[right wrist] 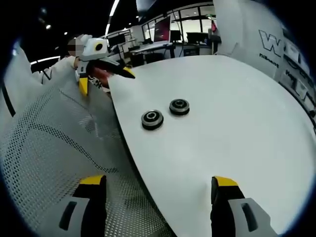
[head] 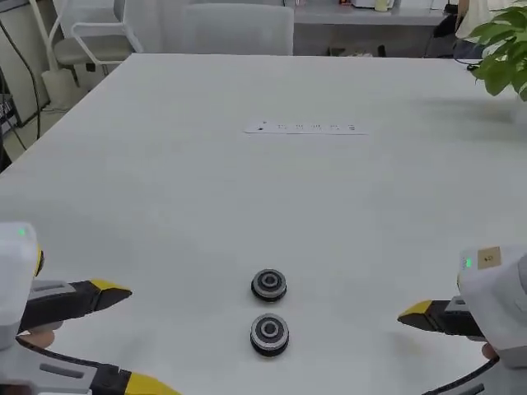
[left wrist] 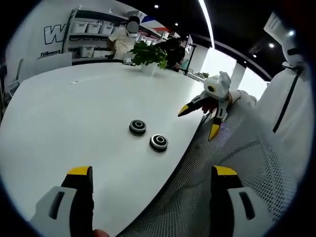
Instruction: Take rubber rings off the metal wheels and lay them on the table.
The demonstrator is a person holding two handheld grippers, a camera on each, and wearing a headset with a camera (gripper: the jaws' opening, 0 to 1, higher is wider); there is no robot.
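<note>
Two small round metal wheels lie flat at 6 o'clock on the tabletop [head: 165, 164], close to its front edge. The near wheel [head: 269, 335] sits just beside the far wheel [head: 269, 285], not touching it. Each has a shiny silver hub with concentric grooves, and black rubber rings [head: 254, 337] are on both rims. The tabletop is smooth, matte white. At 9 o'clock of the wheels the left tool [left wrist: 152, 171] hovers with its yellow-tipped black jaws wide apart, holding nothing. At 3 o'clock the right tool [right wrist: 158, 181] is likewise spread and empty. A flat pale strip [head: 305, 127] lies at 12 o'clock, and a leafy green plant [head: 506, 49] stands at 1 o'clock.
</note>
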